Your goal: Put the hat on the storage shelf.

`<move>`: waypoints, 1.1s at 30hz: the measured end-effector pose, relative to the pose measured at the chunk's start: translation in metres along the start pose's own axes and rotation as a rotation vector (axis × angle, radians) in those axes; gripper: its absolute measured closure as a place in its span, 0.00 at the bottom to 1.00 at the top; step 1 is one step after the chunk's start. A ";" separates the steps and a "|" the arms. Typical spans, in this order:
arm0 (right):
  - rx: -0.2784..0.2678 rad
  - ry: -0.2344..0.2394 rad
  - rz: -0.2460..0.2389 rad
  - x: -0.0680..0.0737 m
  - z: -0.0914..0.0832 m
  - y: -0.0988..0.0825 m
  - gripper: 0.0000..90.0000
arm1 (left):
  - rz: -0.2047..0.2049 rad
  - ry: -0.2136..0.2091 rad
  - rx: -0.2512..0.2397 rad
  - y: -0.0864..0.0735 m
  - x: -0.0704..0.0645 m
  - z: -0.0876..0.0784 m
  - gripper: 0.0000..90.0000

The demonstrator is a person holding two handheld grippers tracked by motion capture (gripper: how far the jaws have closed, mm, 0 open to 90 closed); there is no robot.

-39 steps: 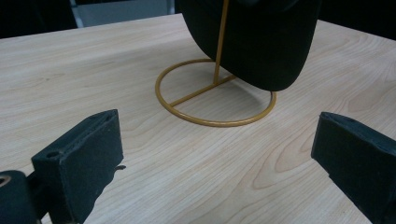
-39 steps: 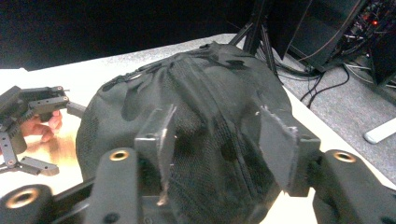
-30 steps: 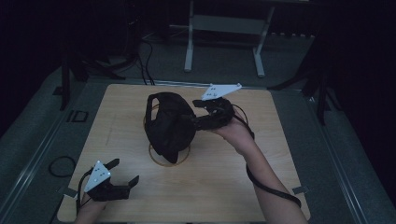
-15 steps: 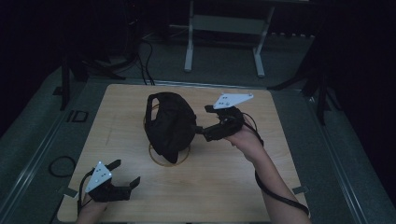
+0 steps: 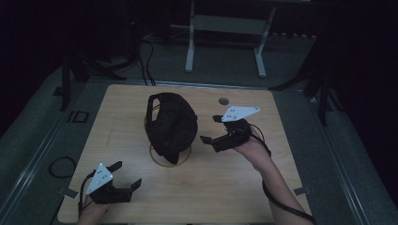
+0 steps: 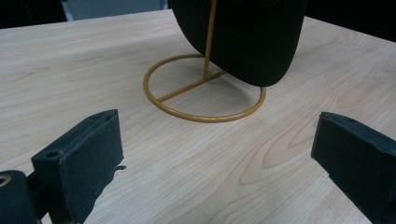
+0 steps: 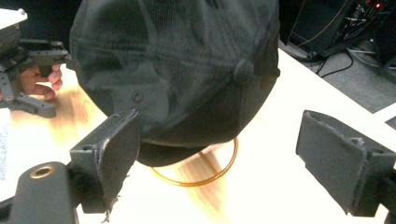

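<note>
A black cap (image 5: pixel 171 125) hung on a thin gold wire stand (image 5: pixel 170 157) near the middle of the wooden table (image 5: pixel 244 187), its crown draped over the upright post and its lower edge overhanging the stand's ring base. The right gripper (image 5: pixel 210 130) hovered just beside the cap, jaws spread wide and holding nothing; in the right gripper view the cap (image 7: pixel 177 74) sat between and beyond the two pads (image 7: pixel 119 154), close to the left-hand one, though contact could not be judged. The left gripper (image 5: pixel 126 174) rested low at the near left corner, well apart from the cap, its jaws likewise spread and empty; its own view looked along the tabletop to the ring base (image 6: pixel 204 88) and the cap's (image 6: pixel 238 37) lower edge.

The chief risk lay in the stand. It looked light and narrow-footed, with nothing bracing it, so a sideways pull or push from the right gripper would likely tip or drag it rather than free the cap. A bite on the soft crown alone could slip, or bunch the fabric and snag it on the post, and a pinch taken too deep might catch the post itself. The left gripper, parked so far away, stood too distant to steady the ring if it began to slide.
</note>
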State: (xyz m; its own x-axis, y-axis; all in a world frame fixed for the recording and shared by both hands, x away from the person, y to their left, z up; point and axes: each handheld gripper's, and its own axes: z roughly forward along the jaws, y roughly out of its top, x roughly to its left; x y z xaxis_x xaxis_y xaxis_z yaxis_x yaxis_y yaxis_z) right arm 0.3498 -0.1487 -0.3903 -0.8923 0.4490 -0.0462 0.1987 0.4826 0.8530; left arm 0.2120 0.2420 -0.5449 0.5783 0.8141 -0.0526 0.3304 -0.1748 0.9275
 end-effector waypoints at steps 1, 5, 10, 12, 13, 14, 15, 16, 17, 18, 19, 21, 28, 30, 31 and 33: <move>0.001 0.000 0.002 0.000 0.000 -0.002 0.15 | 0.001 0.001 0.001 0.000 0.000 0.000 0.03; 0.006 -0.002 0.007 0.001 0.001 -0.013 0.15 | 0.002 -0.003 0.003 -0.001 -0.001 0.000 0.03; 0.010 0.001 0.019 0.000 0.003 -0.029 0.15 | 0.005 -0.003 0.005 -0.001 -0.001 0.001 0.03; 0.020 0.005 0.021 0.000 0.005 -0.036 0.15 | 0.007 -0.004 0.008 -0.001 0.000 0.001 0.03; 0.022 0.003 0.022 0.000 0.005 -0.037 0.15 | 0.005 -0.005 0.008 -0.001 -0.001 0.001 0.03; 0.021 0.001 0.022 0.000 0.006 -0.040 0.15 | 0.002 -0.007 0.008 -0.001 -0.001 0.001 0.03; 0.019 0.003 0.023 0.001 0.006 -0.043 0.15 | 0.003 -0.008 0.011 -0.001 -0.001 0.001 0.03; 0.018 0.005 0.027 0.001 0.006 -0.046 0.15 | 0.005 -0.007 0.011 -0.001 -0.001 0.002 0.03; 0.020 0.003 0.028 0.001 0.006 -0.049 0.15 | 0.004 -0.007 0.010 -0.001 -0.001 0.002 0.03; 0.018 0.002 0.032 0.001 0.007 -0.052 0.15 | 0.004 -0.008 0.009 -0.001 -0.001 0.002 0.03; 0.017 0.003 0.037 0.001 0.007 -0.054 0.15 | 0.006 -0.008 0.011 -0.001 -0.001 0.002 0.03; 0.016 0.006 0.045 0.001 0.008 -0.060 0.15 | 0.007 -0.008 0.011 -0.001 -0.001 0.002 0.03; 0.021 0.018 0.065 0.002 0.012 -0.083 0.15 | 0.006 -0.008 0.013 -0.001 -0.001 0.001 0.03; 0.016 0.021 0.073 0.002 0.013 -0.089 0.15 | 0.009 -0.008 0.014 -0.002 -0.001 0.001 0.03; 0.016 0.023 0.076 0.002 0.013 -0.091 0.15 | 0.007 -0.009 0.013 -0.002 -0.001 0.001 0.03; 0.024 0.023 0.081 0.002 0.014 -0.097 0.15 | 0.009 -0.009 0.015 -0.002 -0.001 0.002 0.03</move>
State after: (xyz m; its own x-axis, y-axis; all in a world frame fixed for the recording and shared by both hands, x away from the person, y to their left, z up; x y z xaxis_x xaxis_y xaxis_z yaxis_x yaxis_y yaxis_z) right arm 0.3345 -0.1841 -0.4807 -0.8820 0.4700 0.0345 0.2799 0.4636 0.8407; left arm 0.2120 0.2405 -0.5469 0.5880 0.8074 -0.0482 0.3366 -0.1901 0.9223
